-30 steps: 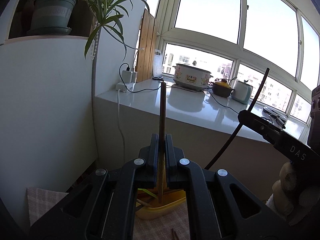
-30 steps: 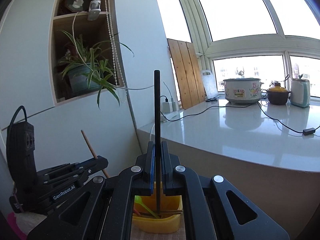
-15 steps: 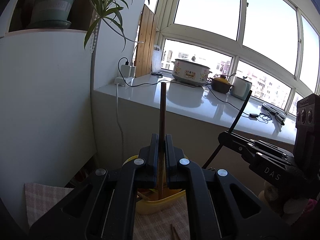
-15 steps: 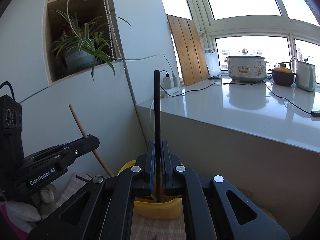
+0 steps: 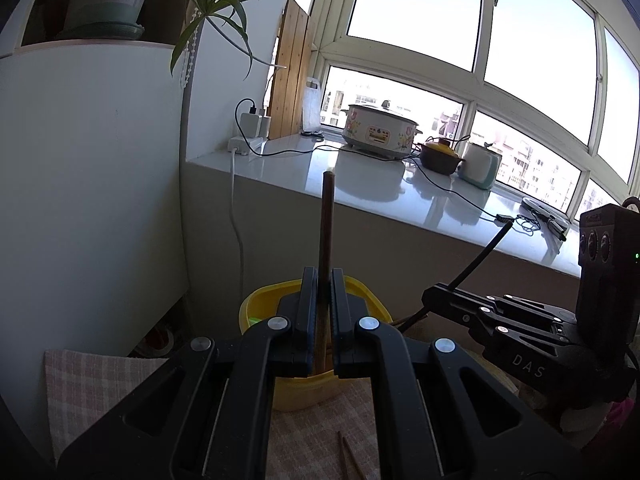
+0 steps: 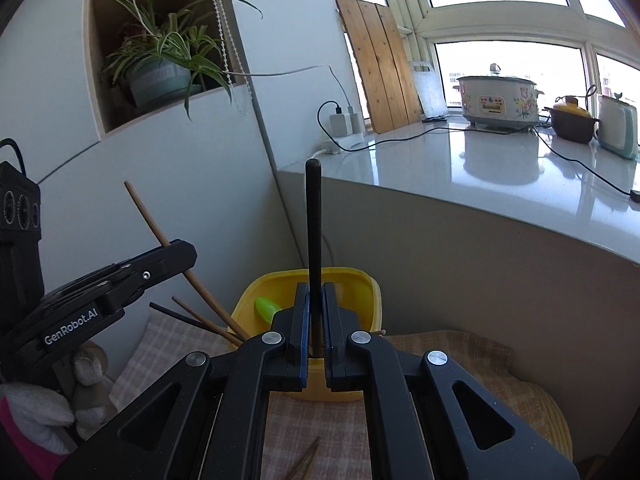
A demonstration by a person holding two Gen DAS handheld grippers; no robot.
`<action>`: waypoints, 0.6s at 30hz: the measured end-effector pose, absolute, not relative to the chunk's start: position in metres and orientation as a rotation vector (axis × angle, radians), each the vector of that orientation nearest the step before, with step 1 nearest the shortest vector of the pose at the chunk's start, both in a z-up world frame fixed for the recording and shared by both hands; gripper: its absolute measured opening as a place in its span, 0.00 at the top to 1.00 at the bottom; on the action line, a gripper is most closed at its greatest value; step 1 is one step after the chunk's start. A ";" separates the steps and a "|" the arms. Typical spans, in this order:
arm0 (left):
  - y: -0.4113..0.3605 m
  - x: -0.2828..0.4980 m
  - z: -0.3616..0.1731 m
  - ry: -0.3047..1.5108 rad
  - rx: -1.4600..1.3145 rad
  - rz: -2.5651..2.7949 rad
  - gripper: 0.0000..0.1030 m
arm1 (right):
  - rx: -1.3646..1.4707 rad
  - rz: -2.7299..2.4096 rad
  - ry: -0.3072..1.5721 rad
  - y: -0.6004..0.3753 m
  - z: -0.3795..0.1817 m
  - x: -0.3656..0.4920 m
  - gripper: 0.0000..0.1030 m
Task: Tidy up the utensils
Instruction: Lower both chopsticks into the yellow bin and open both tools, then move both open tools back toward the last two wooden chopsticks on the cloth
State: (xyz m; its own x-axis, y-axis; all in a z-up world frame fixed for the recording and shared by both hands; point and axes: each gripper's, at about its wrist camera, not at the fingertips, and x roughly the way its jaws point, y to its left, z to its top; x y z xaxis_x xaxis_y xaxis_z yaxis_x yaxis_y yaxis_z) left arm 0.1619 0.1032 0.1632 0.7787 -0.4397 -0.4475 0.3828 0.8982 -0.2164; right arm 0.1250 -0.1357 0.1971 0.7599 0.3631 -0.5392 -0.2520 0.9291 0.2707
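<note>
Now the left gripper (image 5: 320,320), clamped on a brown chopstick (image 5: 327,224), and the right gripper (image 6: 314,328), clamped on a black chopstick (image 6: 313,220), have dipped closer over the yellow tub (image 6: 362,280), likely ready to drop them in.

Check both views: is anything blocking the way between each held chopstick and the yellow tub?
Nothing visible blocks either. The brown chopstick and black chopstick already point down into the open yellow tub, which holds only a green spoon and other chopsticks.
</note>
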 end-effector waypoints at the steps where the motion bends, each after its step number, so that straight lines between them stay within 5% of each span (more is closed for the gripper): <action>1: 0.103 0.162 0.163 0.513 -0.116 -0.446 0.97 | 0.186 0.335 0.627 -0.136 0.196 0.125 0.96; 18: 0.103 0.145 0.166 0.516 -0.115 -0.450 0.90 | 0.164 0.320 0.632 -0.136 0.199 0.114 0.96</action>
State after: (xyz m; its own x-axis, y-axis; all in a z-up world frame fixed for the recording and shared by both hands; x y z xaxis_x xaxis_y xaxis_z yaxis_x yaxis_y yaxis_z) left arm 0.1447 0.1032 0.1661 0.7750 -0.4430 -0.4508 0.3859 0.8965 -0.2176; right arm 0.1141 -0.1360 0.1992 0.7599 0.3424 -0.5526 -0.2432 0.9380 0.2468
